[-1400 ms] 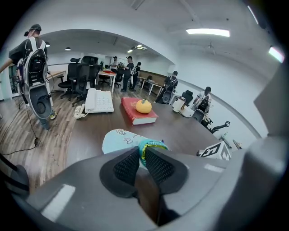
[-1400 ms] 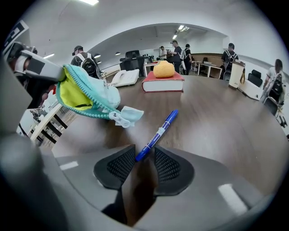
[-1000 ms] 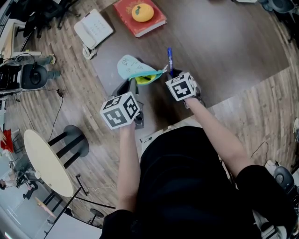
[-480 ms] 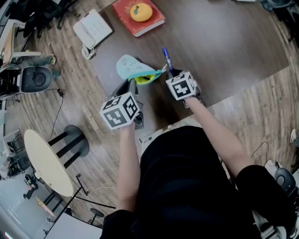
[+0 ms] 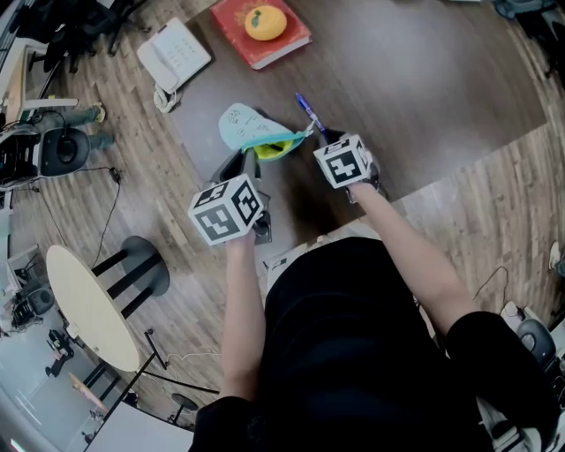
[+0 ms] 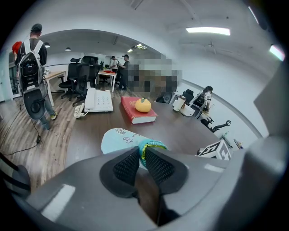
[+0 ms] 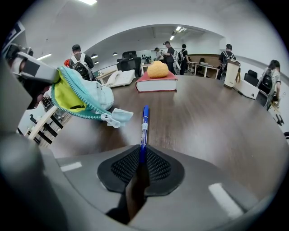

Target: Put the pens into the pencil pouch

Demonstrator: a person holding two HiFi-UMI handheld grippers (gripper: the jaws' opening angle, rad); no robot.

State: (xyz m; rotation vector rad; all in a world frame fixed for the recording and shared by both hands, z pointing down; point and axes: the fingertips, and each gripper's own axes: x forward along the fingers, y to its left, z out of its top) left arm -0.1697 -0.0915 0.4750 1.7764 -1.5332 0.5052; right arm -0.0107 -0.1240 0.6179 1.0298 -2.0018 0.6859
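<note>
The left tongs (image 6: 142, 155) pinch the open pencil pouch (image 6: 121, 137) at its rim. The right tongs (image 7: 141, 157) have just been closing and now grip the blue pen (image 7: 144, 122).

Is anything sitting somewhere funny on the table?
An orange fruit sits on the red book at the far side of the table, an odd perch for something round. Nothing looks spilled or broken.

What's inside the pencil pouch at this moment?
Through the open zip of the pencil pouch only yellow lining shows; no pen in sight there. Fabric covers its depths. The blue pen lies outside, in the right gripper, whose jaws have just been closing on it.
</note>
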